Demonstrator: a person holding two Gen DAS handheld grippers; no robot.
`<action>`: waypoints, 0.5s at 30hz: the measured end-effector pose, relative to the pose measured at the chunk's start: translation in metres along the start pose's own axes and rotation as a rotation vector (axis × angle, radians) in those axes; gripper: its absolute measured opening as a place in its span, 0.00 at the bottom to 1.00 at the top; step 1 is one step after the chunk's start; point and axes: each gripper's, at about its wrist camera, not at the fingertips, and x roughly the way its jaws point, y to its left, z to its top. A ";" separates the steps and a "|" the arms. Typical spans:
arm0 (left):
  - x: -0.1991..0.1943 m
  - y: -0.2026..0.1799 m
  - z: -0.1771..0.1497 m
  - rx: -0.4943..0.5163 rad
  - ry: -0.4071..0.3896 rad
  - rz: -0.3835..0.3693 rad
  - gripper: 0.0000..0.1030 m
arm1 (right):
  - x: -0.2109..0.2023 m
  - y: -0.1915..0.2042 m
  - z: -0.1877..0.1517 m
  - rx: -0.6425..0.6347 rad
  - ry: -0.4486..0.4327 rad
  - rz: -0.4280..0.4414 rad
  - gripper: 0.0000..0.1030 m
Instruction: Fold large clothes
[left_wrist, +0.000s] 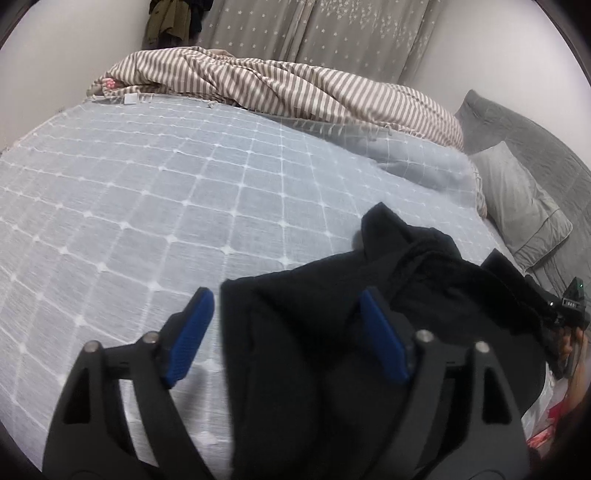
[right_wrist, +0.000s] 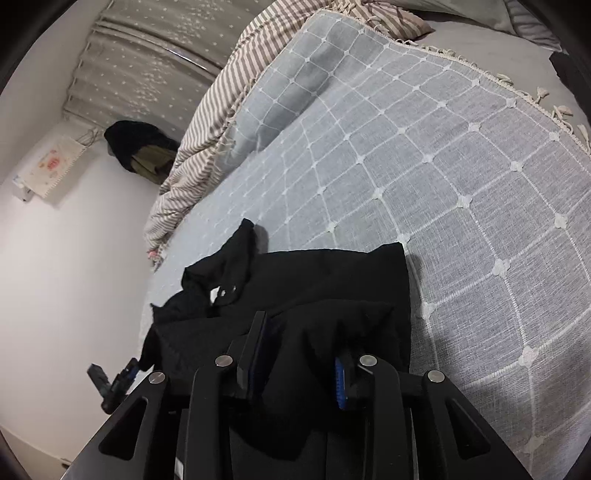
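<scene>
We have a black garment (left_wrist: 314, 325) lying crumpled on the pale blue checked bedspread (left_wrist: 147, 192), filling the lower centre and lower right of the left wrist view and the lower middle of the right wrist view. Our left gripper (left_wrist: 291, 332) stands wide, its blue pads either side of a flat edge of cloth and not closed on it. Our right gripper (right_wrist: 295, 365) has its jaws part-way apart with fabric bunched between them; we cannot tell whether it truly pinches. The cloth looks soft, limp and fairly light, so we judge it will sag and slide unless we take it at a hem or corner, both grippers well apart along one edge.
</scene>
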 end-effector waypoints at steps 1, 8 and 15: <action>0.000 0.004 0.000 0.010 0.008 0.019 0.80 | -0.003 0.000 0.000 0.007 -0.002 0.022 0.31; 0.028 0.019 -0.013 0.044 0.094 0.042 0.80 | -0.036 -0.035 0.002 0.127 -0.209 0.090 0.68; 0.088 0.001 -0.004 0.036 0.190 0.012 0.65 | 0.026 -0.018 0.007 -0.043 -0.110 -0.243 0.65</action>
